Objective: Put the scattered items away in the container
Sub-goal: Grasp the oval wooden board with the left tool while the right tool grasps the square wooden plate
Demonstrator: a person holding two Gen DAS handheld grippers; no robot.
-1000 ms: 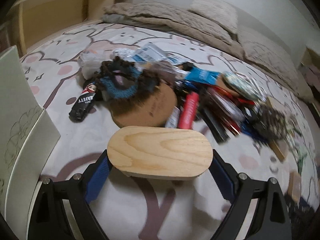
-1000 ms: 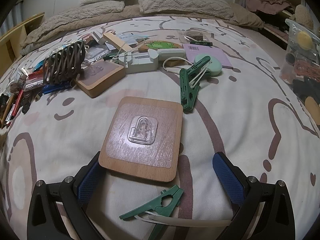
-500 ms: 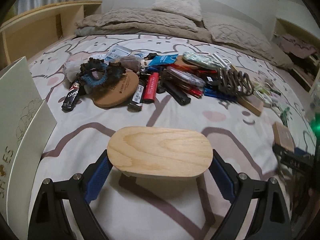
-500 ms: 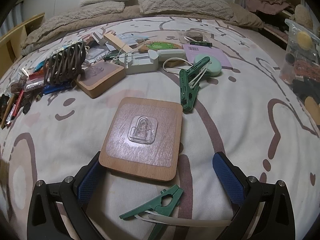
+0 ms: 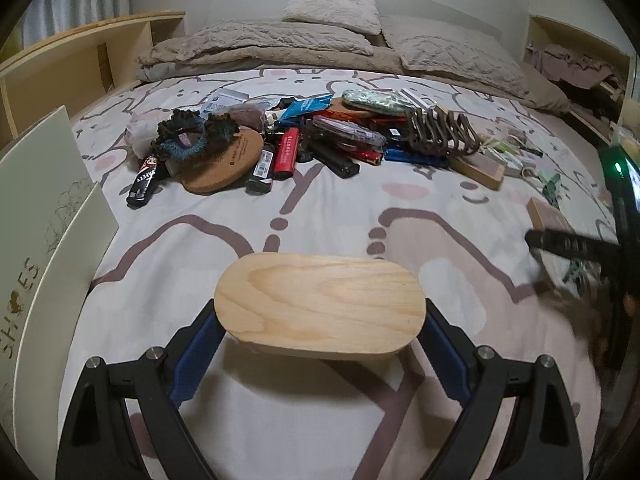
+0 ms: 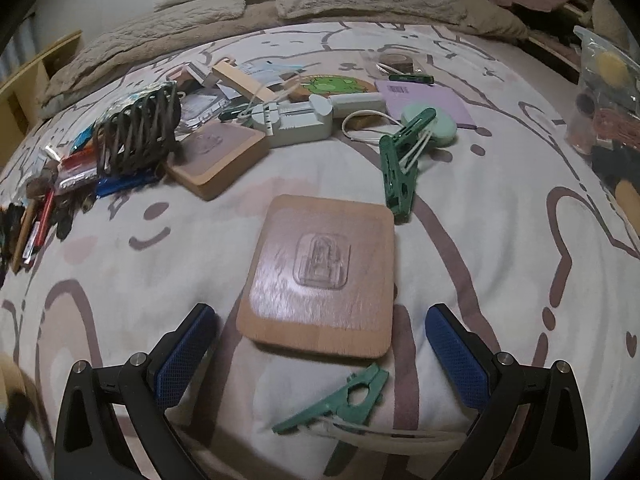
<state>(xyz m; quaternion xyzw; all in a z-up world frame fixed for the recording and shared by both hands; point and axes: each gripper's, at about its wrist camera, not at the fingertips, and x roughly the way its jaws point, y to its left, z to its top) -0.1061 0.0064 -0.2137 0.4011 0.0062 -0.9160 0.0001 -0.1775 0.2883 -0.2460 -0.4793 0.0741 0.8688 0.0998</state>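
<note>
My left gripper (image 5: 320,326) is shut on a pale oval wooden block (image 5: 320,300), held level above the bedspread. A white shoe box (image 5: 44,216) stands at the left edge of that view, beside the gripper. Farther up the bed lies a pile of scattered items (image 5: 288,148): lighters, pens, a dark scrunchie, a round cork coaster. In the right wrist view my right gripper (image 6: 320,316) stands open around the near edge of a square wooden board (image 6: 320,272) with a clear hook on it. A green clothespin (image 6: 340,400) lies just below the board.
More clutter lies beyond the board: a second wooden board (image 6: 218,156), a brown claw clip (image 6: 140,132), a grey tool (image 6: 296,120), green clothespins (image 6: 400,168) and a purple card (image 6: 424,100). Pillows and a blanket (image 5: 320,40) line the head of the bed. A wooden shelf (image 5: 80,52) stands left.
The left gripper has pulled back from the pile and swung right with the oval block held. The right gripper now shows at that view's right edge. The right gripper shifted slightly over the board.
</note>
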